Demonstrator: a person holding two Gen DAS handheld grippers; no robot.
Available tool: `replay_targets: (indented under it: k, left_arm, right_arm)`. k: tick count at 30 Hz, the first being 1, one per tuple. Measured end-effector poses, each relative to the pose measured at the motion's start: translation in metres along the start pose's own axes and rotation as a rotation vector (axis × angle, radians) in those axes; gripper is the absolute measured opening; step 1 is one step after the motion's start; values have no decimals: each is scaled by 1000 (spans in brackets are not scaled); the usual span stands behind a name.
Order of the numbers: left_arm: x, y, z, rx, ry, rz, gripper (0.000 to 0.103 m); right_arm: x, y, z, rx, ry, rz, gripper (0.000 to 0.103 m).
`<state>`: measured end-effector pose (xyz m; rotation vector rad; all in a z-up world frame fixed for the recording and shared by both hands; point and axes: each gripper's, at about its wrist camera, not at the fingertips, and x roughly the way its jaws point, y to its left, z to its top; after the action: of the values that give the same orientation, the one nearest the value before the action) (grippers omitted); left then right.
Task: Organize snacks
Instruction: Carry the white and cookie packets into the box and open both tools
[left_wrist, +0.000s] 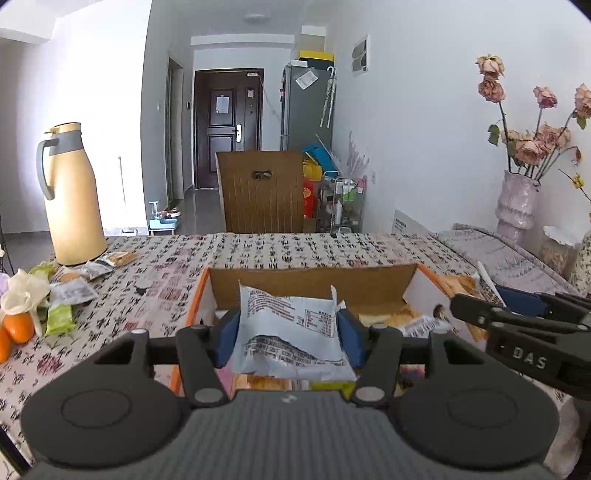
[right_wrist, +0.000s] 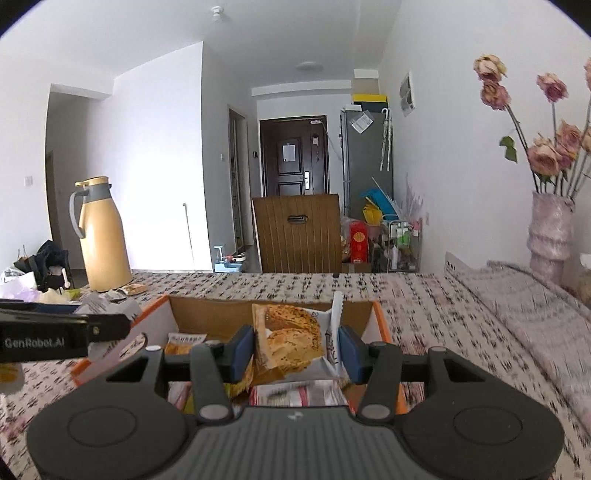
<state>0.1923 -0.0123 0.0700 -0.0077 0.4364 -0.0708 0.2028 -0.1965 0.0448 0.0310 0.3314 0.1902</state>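
Over the box, left wrist view:
Left gripper (left_wrist: 288, 338): its blue pads are clamped on a grey-white snack packet (left_wrist: 290, 336), one pad on each side edge.
Packet position: held upright above the open cardboard box (left_wrist: 314, 282), printed back facing the camera.
Box contents: more wrapped snacks lie on the floor of the box under and to the right of the held packet.
Loose snacks (left_wrist: 70, 291): a small pile on the patterned tablecloth (left_wrist: 295, 247) at far left, beside two oranges (left_wrist: 16, 326) and near a yellow thermos jug (left_wrist: 72, 195).

Over the box, right wrist view:
Right gripper (right_wrist: 297, 352): pads pressed on a bread snack packet (right_wrist: 290, 339), picture side facing the camera.
Packet position: upright above the same box (right_wrist: 207, 317), other packets below it.
Left gripper (right_wrist: 66, 334): enters from the left edge, beside the box's left wall.
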Motion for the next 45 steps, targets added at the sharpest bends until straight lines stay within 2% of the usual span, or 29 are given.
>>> replay_targets:
  k: [5,10,19,22,24,28,29,30,32,45]
  left_arm:
    - [25,0,12,-24,-6,21,58]
    - [51,1,19,-32,-15,44,58]
    - [71,11,7,-48,24,46,58]
    - [72,12,4,-49,26,52,61]
    - [70,13,3,-56,23,60,68]
    - [65,17,4,-79,-7,79,96]
    - [63,18,4,-83,-18,86,101]
    - [62,18,4,-86,-25,92,103]
    - [62,19,5,-94,-23,95,103]
    - [66,22,6,-114,4,101,103]
  right_arm:
    - [29,0,14,4,0,-3,49]
    - [50,0,12,33,-8,-3,49]
    - [67,-11,0,58,28,1,50]
    - [68,-11,-2,57,34,-2,51]
    - [67,-12,-3,59,32,-6,57]
    - [64,-12,-4,64,27,-7,73]
    - [63,-12,-4,68,23,-9,81]
    - [61,-13,-4,72,18,-11,91]
    - [59,-15,-4,82,9,-18,103]
    - [57,-16,-3,93,9,-29,103]
